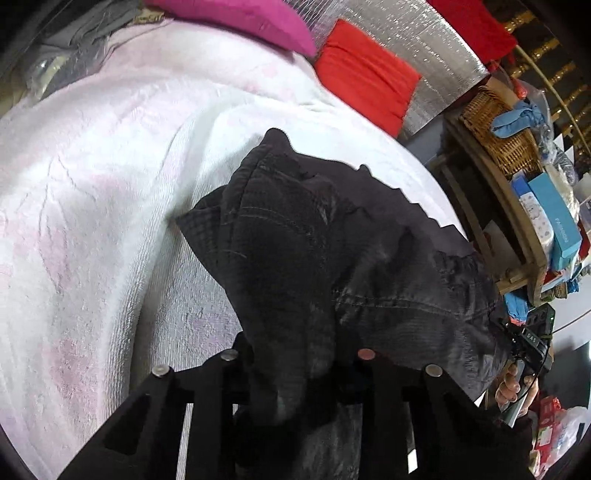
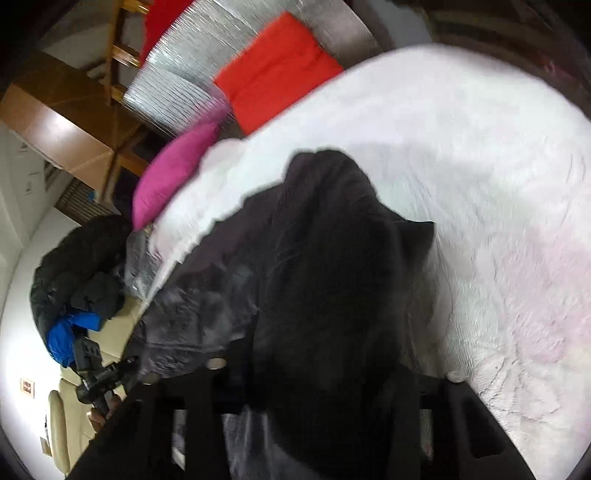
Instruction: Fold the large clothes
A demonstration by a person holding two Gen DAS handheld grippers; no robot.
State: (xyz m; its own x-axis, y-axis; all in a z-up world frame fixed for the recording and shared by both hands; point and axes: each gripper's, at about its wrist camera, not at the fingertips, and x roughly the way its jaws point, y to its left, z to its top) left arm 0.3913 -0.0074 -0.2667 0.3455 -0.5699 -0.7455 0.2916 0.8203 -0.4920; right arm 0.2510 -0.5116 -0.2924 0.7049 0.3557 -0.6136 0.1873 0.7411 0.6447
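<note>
A dark grey, corduroy-like garment with stitched seams (image 1: 317, 258) hangs bunched over a white and pale pink towel-covered bed (image 1: 110, 192). My left gripper (image 1: 299, 363) is shut on a fold of the garment, which drapes down between its fingers. My right gripper (image 2: 332, 373) is shut on another part of the same garment (image 2: 325, 258), and the cloth hides its fingertips. Each gripper shows at the edge of the other's view: the right one in the left wrist view (image 1: 532, 343), the left one in the right wrist view (image 2: 96, 365).
A magenta pillow (image 1: 236, 18) and a red cushion (image 1: 365, 77) lie at the bed's far end against a silver foil panel (image 1: 417, 44). A wooden shelf with a wicker basket (image 1: 502, 129) and boxes stands beside the bed. A dark jacket pile (image 2: 74, 266) lies off the bed.
</note>
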